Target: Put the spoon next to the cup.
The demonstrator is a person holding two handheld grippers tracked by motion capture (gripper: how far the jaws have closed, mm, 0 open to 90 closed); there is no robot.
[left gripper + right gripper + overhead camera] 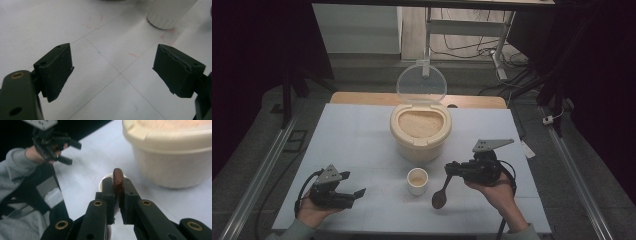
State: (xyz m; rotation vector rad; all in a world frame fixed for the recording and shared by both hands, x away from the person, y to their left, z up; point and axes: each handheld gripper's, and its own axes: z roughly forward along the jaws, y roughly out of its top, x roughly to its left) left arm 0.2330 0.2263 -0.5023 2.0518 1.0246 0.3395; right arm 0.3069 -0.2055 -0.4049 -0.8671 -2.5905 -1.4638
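Spoon point(440, 196): dark brown, smooth, probably wood, with a slight sheen on the handle end.
Cup point(417, 180): white, matt.
Container point(420, 131): cream plastic, smooth; its raised lid point(421, 83) is clear glossy plastic.
Table point(362, 140): white, matt, faintly ruled and marked.
Left gripper point(113, 68) and right gripper point(117, 195): black matt plastic with brass-coloured rivets; jaw pads look rubbery and rough-edged.

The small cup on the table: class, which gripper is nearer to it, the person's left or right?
Right. The right gripper, shut on a brown spoon, sits just right of the cup. The left gripper, open, rests farther off to the cup's left, near the table's front edge.
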